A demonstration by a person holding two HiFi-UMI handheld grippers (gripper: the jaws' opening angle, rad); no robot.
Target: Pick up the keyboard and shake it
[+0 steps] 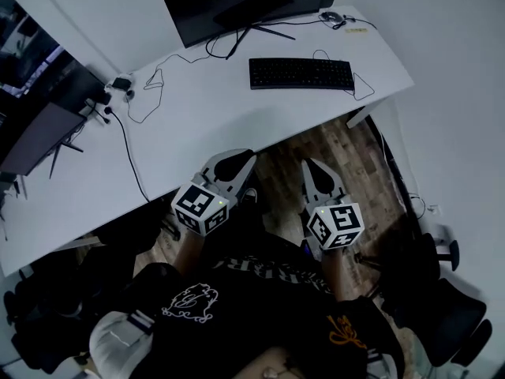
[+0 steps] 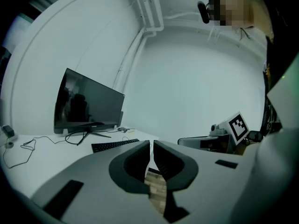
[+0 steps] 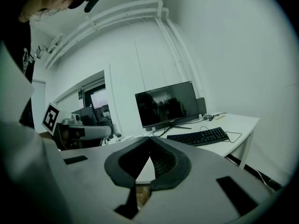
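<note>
While pressed together on nothing, held side by side above brown wood-plank floor (image 1: 347,152): grey left gripper (image 1: 241,158) and grey right gripper (image 1: 313,166), near the front edge of the white desk (image 1: 197,125). Further out on that desk, well apart: flat black keyboard (image 1: 301,73), lying before the black flat monitor (image 1: 245,2).

A white desk (image 1: 205,125) runs diagonally across the upper half of the head view. A black monitor (image 1: 245,2) stands at its far edge, top centre, with a dark screen and a splayed stand (image 1: 260,30). At centre left a thin black cable (image 1: 129,152) trails over the desktop toward the near edge, starting by a small black adapter (image 1: 121,84). A second dark screen (image 1: 39,136) sits at the left edge. Wooden floor (image 1: 355,160) shows right of centre beneath the desk. A black chair (image 1: 450,306) fills the lower right corner.
</note>
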